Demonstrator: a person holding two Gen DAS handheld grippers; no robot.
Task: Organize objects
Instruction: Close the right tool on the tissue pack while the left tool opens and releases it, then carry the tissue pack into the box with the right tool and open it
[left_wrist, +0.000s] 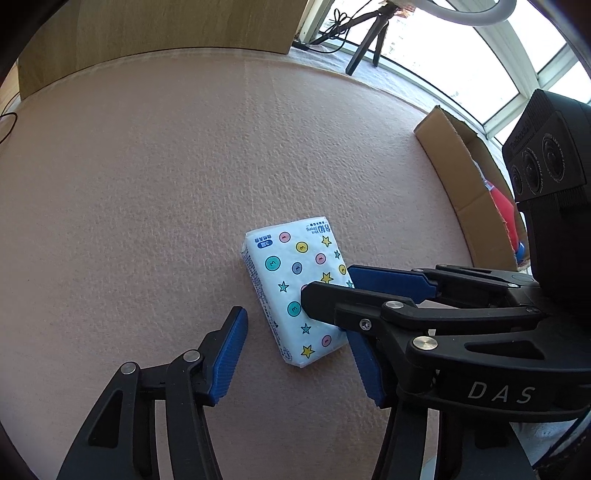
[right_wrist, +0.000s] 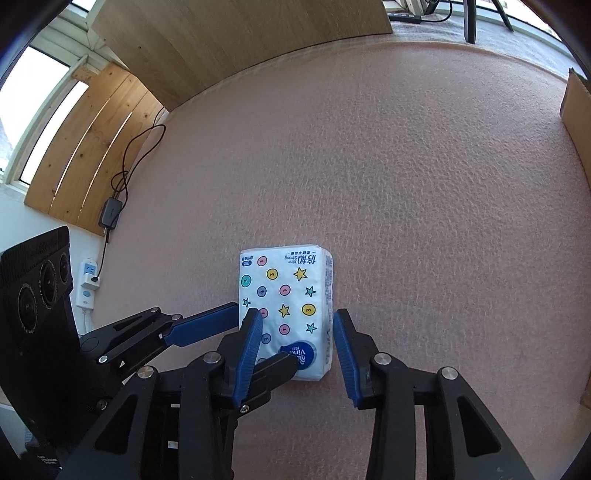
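A white tissue pack (left_wrist: 284, 273) (right_wrist: 286, 291), printed with coloured dots and stars, lies flat on the pink mat (left_wrist: 147, 184). My left gripper (left_wrist: 295, 328) is open, with the pack's near corner between its blue pads. It reaches in from the left in the right wrist view as the left gripper (right_wrist: 266, 334). My right gripper (right_wrist: 295, 314) is open too and straddles the pack's near end, one pad close to each long side. In the left wrist view the right gripper (left_wrist: 328, 284) comes in from the right and covers part of the pack.
An open cardboard box (left_wrist: 461, 166) stands at the mat's right edge with a red item (left_wrist: 506, 210) inside. A wooden board (left_wrist: 166, 29) leans at the back beside a tripod (left_wrist: 369, 37). A power strip (right_wrist: 86, 284) and an adapter (right_wrist: 110, 214) with its cable lie off the mat's left.
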